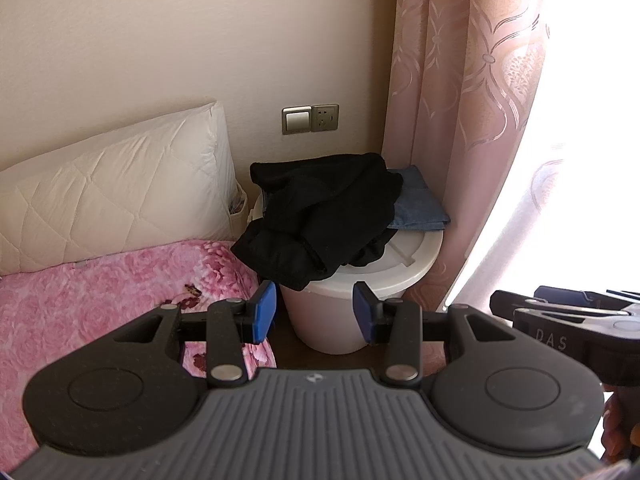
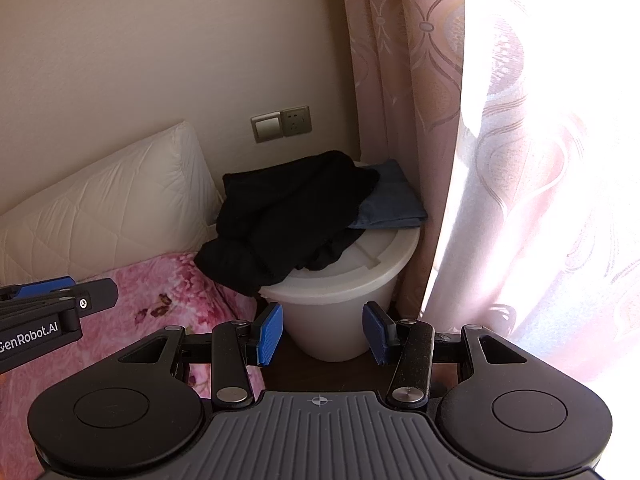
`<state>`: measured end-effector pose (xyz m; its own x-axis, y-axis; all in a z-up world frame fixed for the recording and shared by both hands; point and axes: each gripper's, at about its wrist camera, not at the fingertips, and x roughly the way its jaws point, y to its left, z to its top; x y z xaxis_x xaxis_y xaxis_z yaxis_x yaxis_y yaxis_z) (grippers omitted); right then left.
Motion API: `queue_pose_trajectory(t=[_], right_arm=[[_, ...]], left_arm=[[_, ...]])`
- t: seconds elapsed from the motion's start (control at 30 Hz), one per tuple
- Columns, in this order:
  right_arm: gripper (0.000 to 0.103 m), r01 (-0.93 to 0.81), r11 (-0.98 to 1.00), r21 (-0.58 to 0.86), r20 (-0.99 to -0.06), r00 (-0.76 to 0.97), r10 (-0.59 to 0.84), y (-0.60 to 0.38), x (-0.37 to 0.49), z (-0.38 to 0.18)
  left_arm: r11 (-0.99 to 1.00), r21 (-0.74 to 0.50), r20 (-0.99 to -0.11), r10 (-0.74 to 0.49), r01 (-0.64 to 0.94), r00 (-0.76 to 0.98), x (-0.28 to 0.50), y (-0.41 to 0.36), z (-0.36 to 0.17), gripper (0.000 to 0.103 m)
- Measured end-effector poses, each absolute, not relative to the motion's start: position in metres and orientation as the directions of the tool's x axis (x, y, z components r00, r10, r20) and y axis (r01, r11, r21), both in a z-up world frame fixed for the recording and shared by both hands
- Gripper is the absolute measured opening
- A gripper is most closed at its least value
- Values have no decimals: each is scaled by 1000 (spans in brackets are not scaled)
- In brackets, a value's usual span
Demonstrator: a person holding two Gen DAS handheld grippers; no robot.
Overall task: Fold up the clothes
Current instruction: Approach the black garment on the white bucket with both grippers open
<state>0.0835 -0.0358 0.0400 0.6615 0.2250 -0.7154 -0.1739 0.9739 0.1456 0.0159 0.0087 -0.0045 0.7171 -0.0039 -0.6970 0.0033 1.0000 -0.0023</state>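
A crumpled black garment (image 1: 320, 216) lies heaped on the lid of a white bucket (image 1: 352, 308) beside the bed, and hangs over its left rim. A folded blue garment (image 1: 420, 204) lies behind it on the lid. Both show in the right wrist view too: the black garment (image 2: 288, 216), the blue garment (image 2: 390, 200), the bucket (image 2: 340, 316). My left gripper (image 1: 315, 312) is open and empty, held short of the bucket. My right gripper (image 2: 323, 330) is open and empty, also short of the bucket. The two grippers are side by side.
A bed with a pink floral blanket (image 1: 100, 300) is at the left, with a white quilted pillow (image 1: 112, 192) against the wall. A pink patterned curtain (image 1: 460, 120) hangs at the right, close to the bucket. A wall switch and socket (image 1: 310, 118) sit above the clothes.
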Motion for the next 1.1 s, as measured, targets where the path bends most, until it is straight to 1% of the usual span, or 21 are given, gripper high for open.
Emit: queue_pose_trajectory(t=[0.57,1.1], right_arm=[[48,-185,974,128,-717,661,220,-1,91,38],[48,-197,974,115,-726,652,218,15,110,33]], left_arm=[[999,-32,-709,-23,1,705,26,44,-13,38],[999,-53,-717,-33,-8,697,45,58,-20,38]])
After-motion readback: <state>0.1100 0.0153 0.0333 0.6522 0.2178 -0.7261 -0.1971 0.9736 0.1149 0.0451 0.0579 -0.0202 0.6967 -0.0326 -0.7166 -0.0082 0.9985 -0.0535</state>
